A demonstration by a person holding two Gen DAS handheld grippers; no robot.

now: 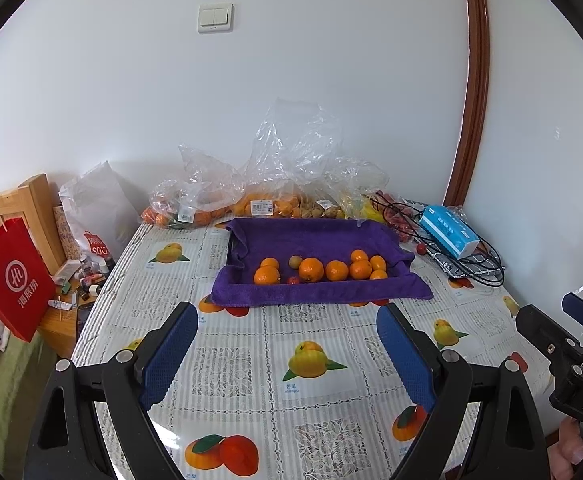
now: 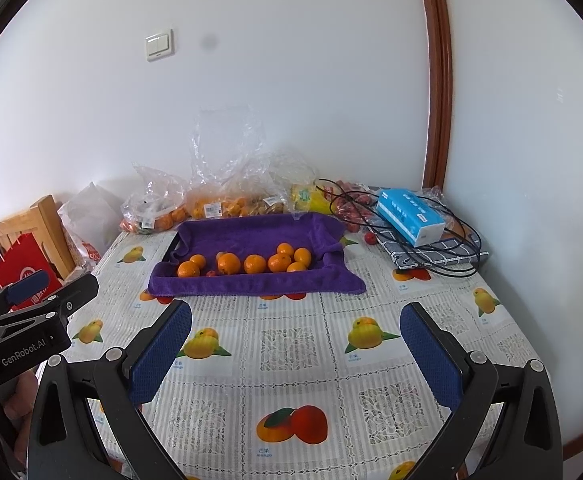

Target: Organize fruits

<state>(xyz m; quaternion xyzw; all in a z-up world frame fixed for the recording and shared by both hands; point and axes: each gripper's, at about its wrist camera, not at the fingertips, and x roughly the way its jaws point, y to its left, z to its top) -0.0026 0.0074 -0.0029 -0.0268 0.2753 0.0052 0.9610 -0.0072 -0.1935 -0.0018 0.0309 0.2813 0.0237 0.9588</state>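
Note:
A tray draped with a purple towel sits mid-table. Several oranges lie in a row along its near side, with a small red fruit and a small greenish fruit among them. My left gripper hovers over the tablecloth short of the tray, its jaws wide and empty. Beside it, my right gripper is also open and holds nothing.
Clear plastic bags of fruit line the wall behind the tray. A blue tissue box, black cables and a loose red fruit lie at the back right. A red paper bag hangs off the table's left.

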